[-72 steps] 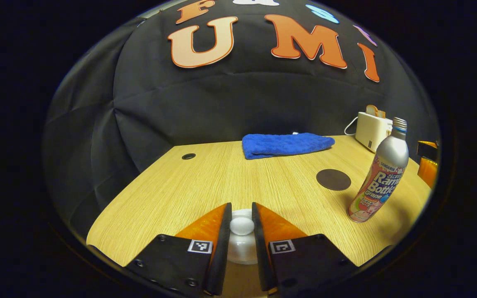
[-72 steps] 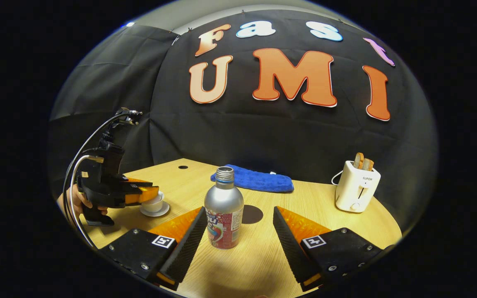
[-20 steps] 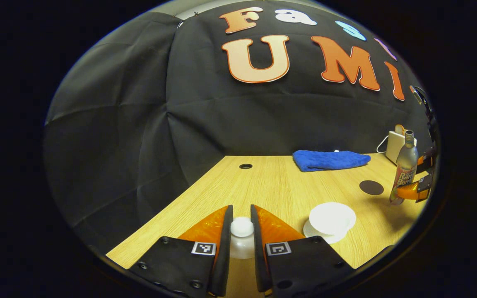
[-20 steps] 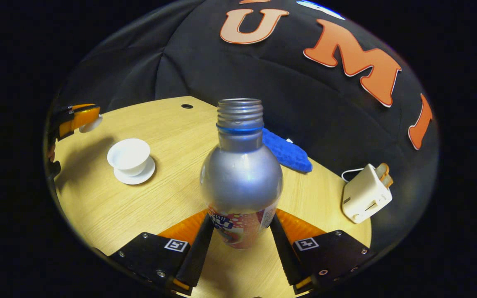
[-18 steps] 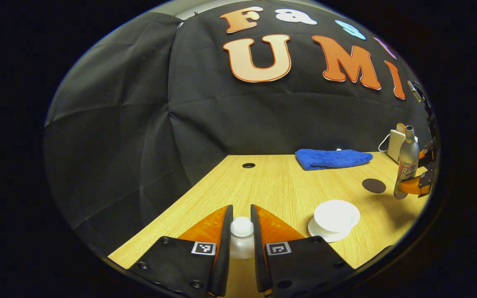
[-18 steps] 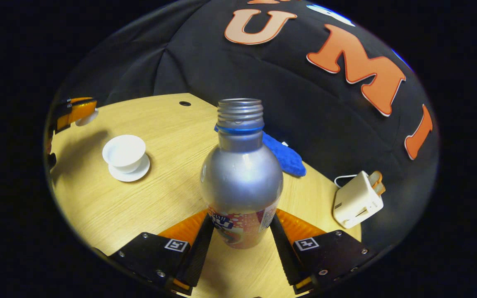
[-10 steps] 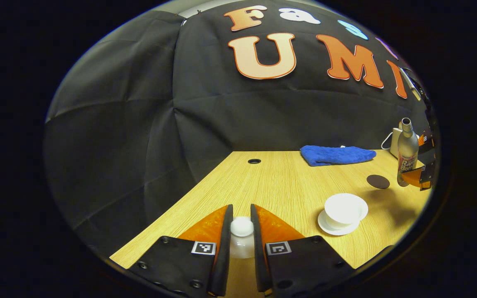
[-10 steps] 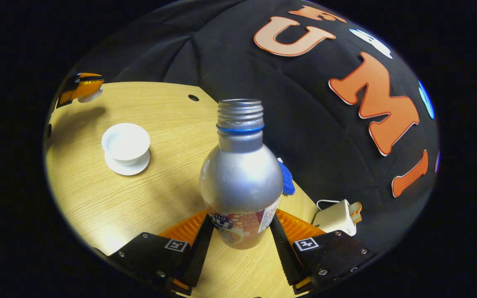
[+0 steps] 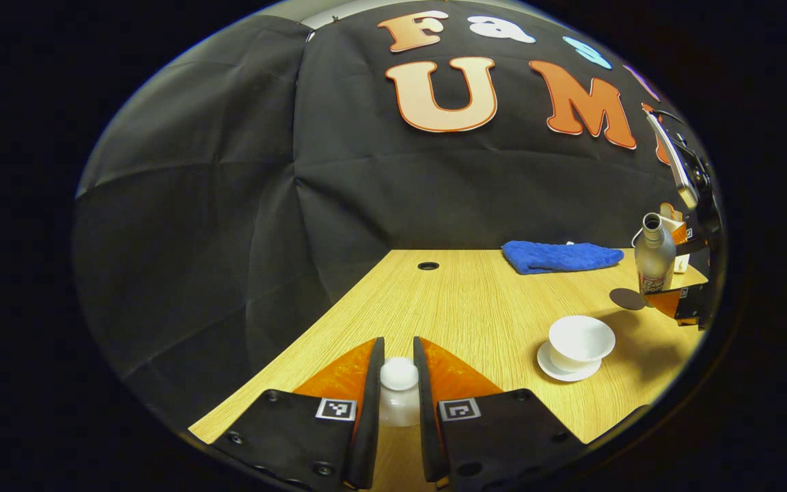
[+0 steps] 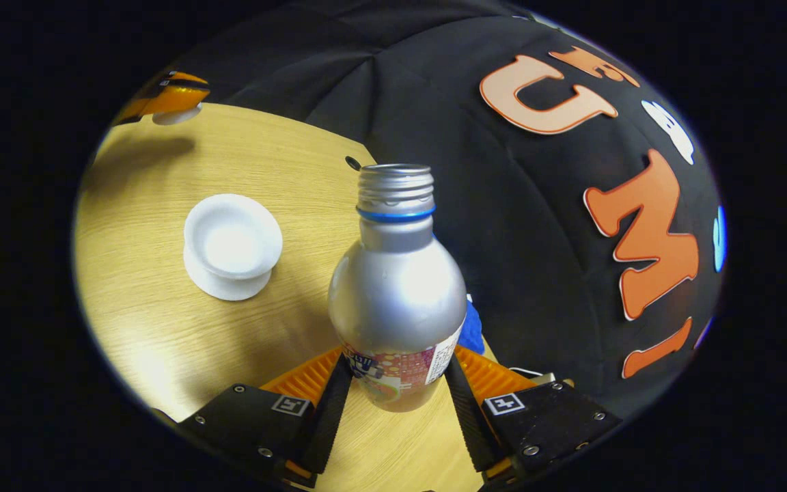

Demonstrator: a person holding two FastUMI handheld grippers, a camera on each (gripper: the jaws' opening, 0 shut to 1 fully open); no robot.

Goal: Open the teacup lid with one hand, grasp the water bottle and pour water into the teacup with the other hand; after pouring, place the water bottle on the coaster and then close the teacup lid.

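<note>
Teacup (image 10: 232, 244) is sitting uncovered on its saucer (image 10: 226, 281) at the left of the right gripper view, on the wooden table (image 10: 161, 342), and I am seeing its white inside. My right gripper (image 10: 393, 403) is clamping both fingers on the lower body of the water bottle (image 10: 397, 294), which is filling the centre of that frame with its open threaded mouth pointing toward the top. In the left gripper view, that bottle (image 9: 654, 256) is appearing at the right edge, above the dark coaster (image 9: 627, 298) and to the upper right of the cup (image 9: 581, 338). My left gripper (image 9: 399, 383) is pinching the knob of the teacup lid (image 9: 399, 393) at the bottom centre, fingers pressing on either side. I am also seeing a blue cloth (image 9: 561, 256) lying toward the table's far edge.
</note>
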